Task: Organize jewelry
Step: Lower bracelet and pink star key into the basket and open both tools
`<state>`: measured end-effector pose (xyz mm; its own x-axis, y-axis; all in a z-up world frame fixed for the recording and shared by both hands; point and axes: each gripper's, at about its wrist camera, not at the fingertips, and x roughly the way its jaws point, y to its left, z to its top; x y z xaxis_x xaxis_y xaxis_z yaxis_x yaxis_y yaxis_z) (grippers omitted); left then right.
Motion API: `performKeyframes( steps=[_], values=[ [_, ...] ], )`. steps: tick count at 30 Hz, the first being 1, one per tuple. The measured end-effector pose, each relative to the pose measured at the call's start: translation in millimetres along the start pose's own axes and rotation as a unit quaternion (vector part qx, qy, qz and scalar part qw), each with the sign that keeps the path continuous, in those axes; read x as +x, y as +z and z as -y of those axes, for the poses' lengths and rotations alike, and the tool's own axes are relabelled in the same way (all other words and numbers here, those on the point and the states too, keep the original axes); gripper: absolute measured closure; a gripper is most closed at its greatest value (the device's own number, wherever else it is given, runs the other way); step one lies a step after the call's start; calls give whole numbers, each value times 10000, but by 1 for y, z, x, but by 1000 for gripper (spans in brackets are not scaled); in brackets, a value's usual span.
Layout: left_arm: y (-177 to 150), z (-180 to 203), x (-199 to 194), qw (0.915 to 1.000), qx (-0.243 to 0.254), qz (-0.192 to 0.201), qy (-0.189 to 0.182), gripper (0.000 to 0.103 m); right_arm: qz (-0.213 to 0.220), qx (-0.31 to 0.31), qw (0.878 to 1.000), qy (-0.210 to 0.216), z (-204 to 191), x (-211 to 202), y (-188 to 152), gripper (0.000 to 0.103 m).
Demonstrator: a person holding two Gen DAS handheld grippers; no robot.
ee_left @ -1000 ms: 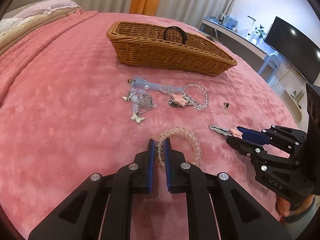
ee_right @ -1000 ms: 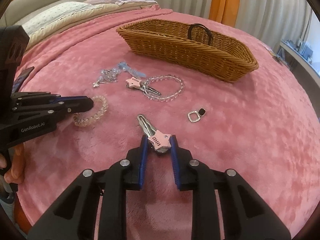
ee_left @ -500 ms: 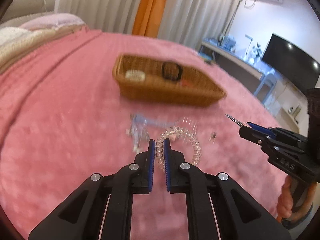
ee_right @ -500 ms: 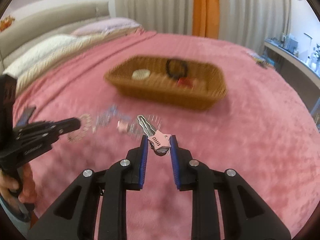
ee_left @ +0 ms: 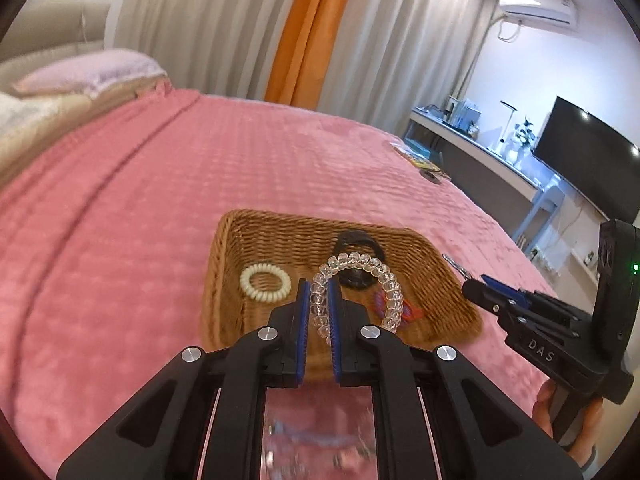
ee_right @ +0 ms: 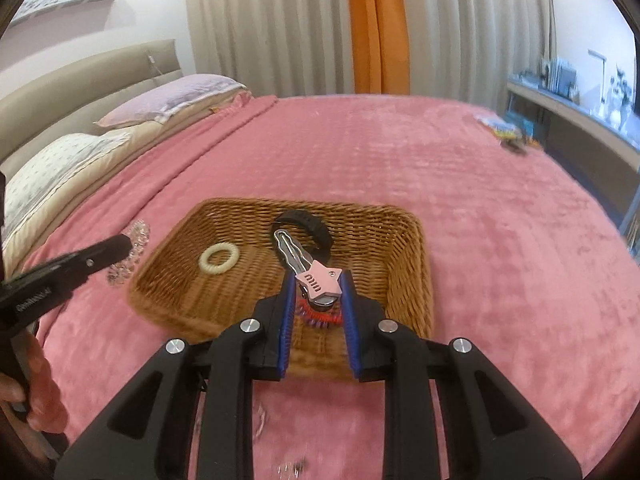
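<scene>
Left gripper (ee_left: 319,308) pinches the springy, light clear coil bracelet (ee_left: 360,280) by one side; right gripper (ee_right: 316,300) clamps the stiff star hair clip (ee_right: 316,276) above the basket (ee_right: 416,248).

Basket (ee_left: 420,264) sits on the bed (ee_left: 160,208), mid-bed, ahead of both grippers. Inside it: coil hair tie (ee_left: 265,281) on the left part of the floor, ring-shaped band (ee_left: 360,246) leaning at the back wall near centre, another small item (ee_left: 412,312) at the near side, partly hidden. Left gripper (ee_left: 318,312) is up over the basket's near edge, clamping a coiled bracelet (ee_left: 386,280) that loops to the right of its fingers. Right gripper (ee_right: 316,304) sits to the right of the left one, also over the near edge, gripping a hair clip (ee_right: 316,276) pointing toward the band. Pillows (ee_right: 120,128) lie at far left, bench (ee_left: 480,144) beyond the bed at right.
</scene>
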<state>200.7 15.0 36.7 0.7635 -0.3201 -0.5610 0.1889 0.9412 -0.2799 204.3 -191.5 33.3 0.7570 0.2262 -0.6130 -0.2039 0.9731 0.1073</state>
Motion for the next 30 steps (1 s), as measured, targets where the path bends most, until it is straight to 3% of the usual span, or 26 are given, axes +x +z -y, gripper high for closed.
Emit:
performKeyframes(
  steps=[8,15,17,24,30],
  values=[
    [-5,-15,63,9990,-54,-430,91,96,-505,101,9987,5,6,63,6,83],
    [-18,-12,70,9981,130,-539,263,95,-764,-66,9971,-35,-3,82,-8,83],
    [-19,-13,66,9984,97,-523,181,94,-762,-67,9971,-30,-4,81,-9,82],
    [-18,-12,31,9998,17,-177,-132,61,-493,15,9988,0,-3,57,-8,65],
    [-25,-18,-24,9986,-184,144,-477,60,-242,-3,9996,123,-8,16,-15,65]
  ],
)
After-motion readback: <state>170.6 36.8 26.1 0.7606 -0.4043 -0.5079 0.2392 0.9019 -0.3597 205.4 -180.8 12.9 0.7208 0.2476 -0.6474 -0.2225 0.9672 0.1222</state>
